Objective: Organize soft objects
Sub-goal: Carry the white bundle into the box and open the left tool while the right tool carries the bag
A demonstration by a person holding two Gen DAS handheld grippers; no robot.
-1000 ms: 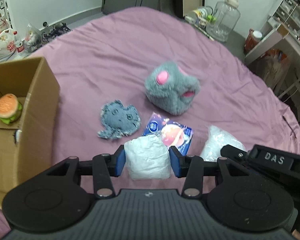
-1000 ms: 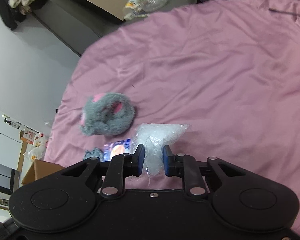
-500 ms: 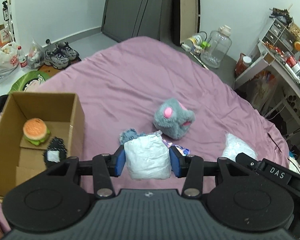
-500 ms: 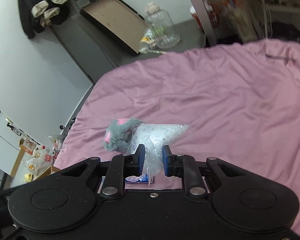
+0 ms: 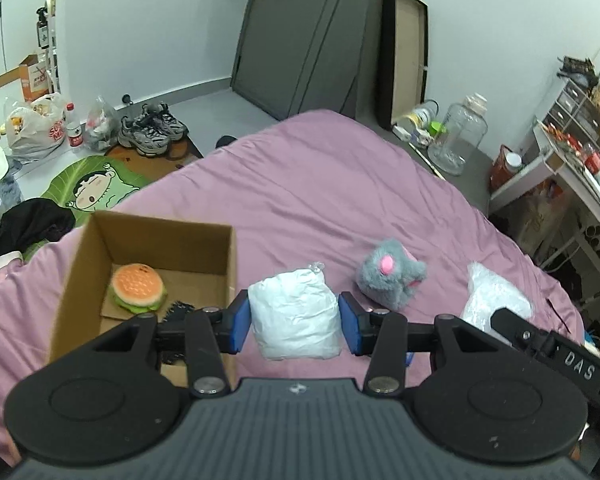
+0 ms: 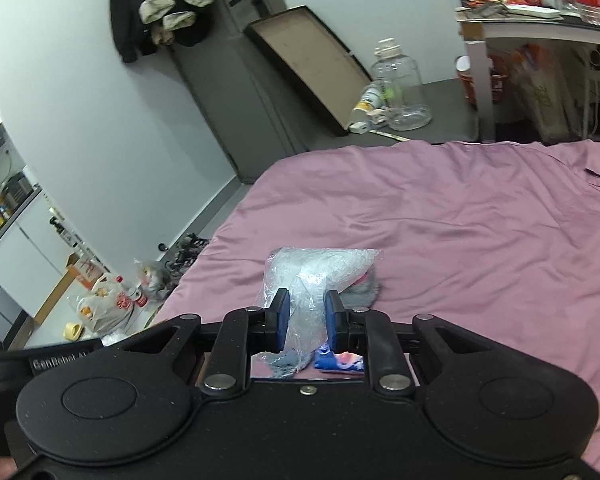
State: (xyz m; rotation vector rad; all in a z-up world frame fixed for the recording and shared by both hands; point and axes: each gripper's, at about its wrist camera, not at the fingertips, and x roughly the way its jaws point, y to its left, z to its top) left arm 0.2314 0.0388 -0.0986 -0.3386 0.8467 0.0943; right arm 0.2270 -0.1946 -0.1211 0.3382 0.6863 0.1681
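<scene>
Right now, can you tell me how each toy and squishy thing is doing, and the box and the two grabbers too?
Left gripper: shut on the white bundle.
White bundle: lifted, squeezed between the pads.
Right gripper: shut on the clear plastic bag.
Clear plastic bag: held up, crumpled.
Cardboard box: open on top, on the bed.
Burger toy: resting inside the box.
Grey plush: lying on the purple sheet, untouched.
</scene>
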